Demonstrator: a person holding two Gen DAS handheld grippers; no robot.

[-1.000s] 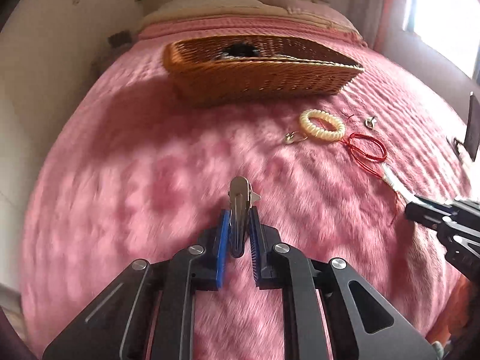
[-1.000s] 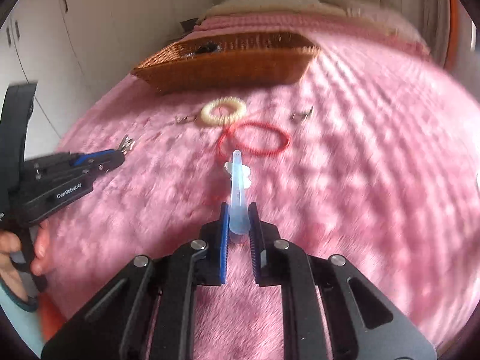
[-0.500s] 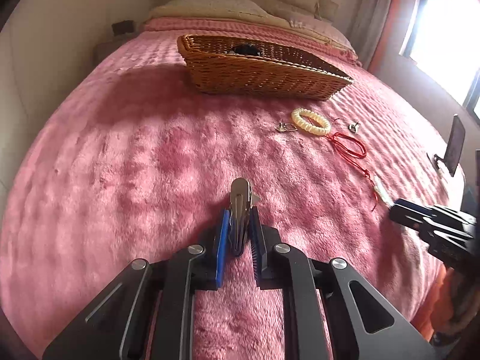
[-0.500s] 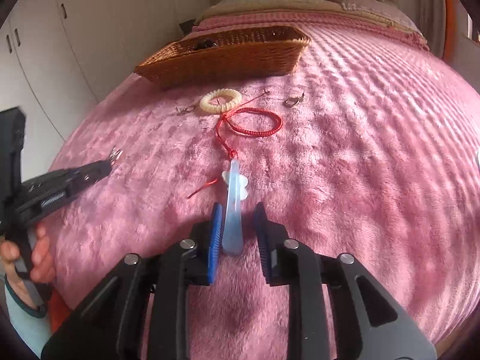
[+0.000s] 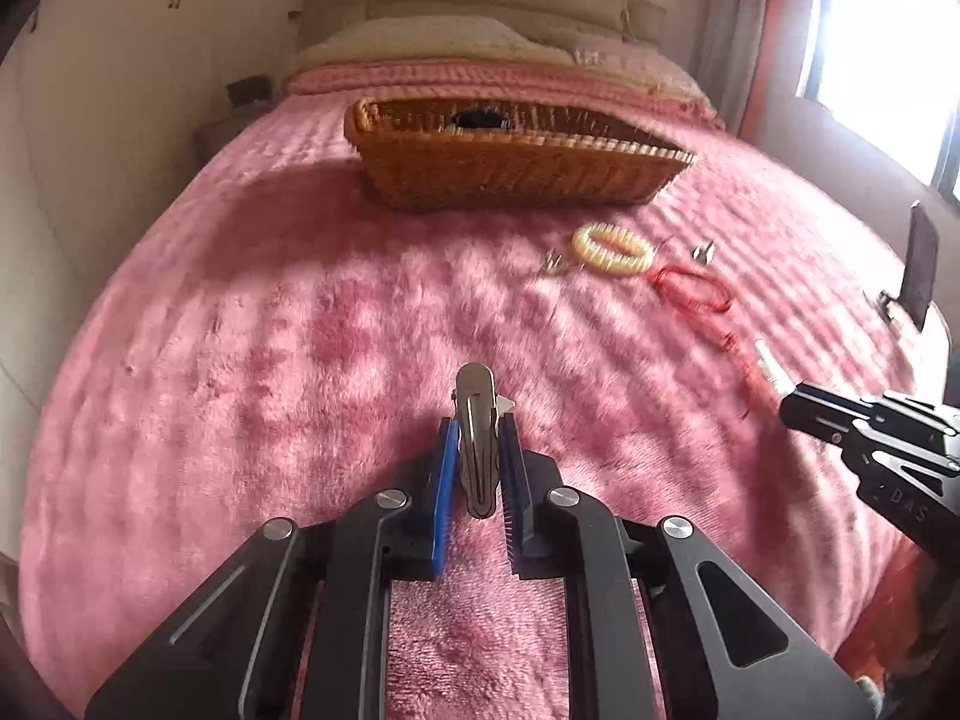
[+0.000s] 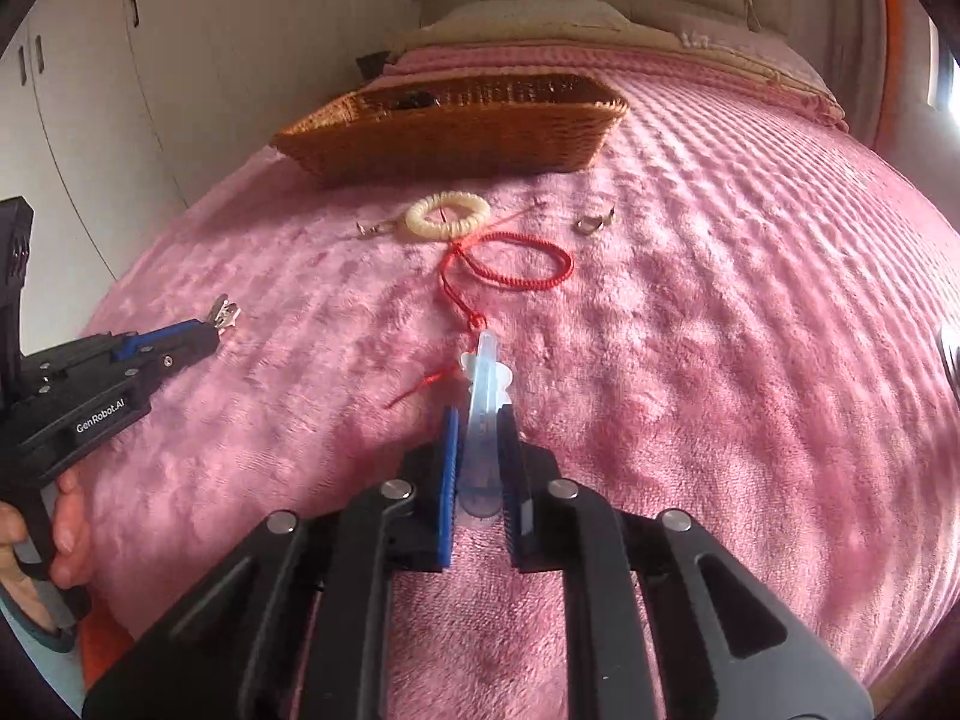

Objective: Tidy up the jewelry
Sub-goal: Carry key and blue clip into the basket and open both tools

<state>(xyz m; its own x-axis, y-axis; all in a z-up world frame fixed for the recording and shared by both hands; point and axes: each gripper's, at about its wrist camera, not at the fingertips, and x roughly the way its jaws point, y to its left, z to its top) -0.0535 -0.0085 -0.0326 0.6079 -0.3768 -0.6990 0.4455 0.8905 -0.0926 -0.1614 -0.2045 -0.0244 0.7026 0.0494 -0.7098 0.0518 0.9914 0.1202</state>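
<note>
My left gripper (image 5: 477,429) is shut on a silver metal hair clip (image 5: 476,420) above the pink bed cover; it also shows at the left of the right wrist view (image 6: 213,327). My right gripper (image 6: 480,420) is shut on a pale blue translucent pendant (image 6: 483,396) tied to a red cord necklace (image 6: 510,264) that trails on the cover. A cream bead bracelet (image 6: 447,216) and two small silver earrings (image 6: 375,230) (image 6: 594,223) lie before the wicker basket (image 6: 450,138). The basket (image 5: 510,162) holds a dark item.
Pillows and a headboard (image 5: 480,18) lie behind the basket. A phone on a stand (image 5: 918,267) is at the bed's right edge. White wardrobes (image 6: 120,60) line the left wall. A window (image 5: 888,60) is at the right.
Both grippers have drawn back and risen slightly, so the basket sits farther off. The right gripper's pendant has lifted, pulling the red cord straighter. Both holds are unchanged.
</note>
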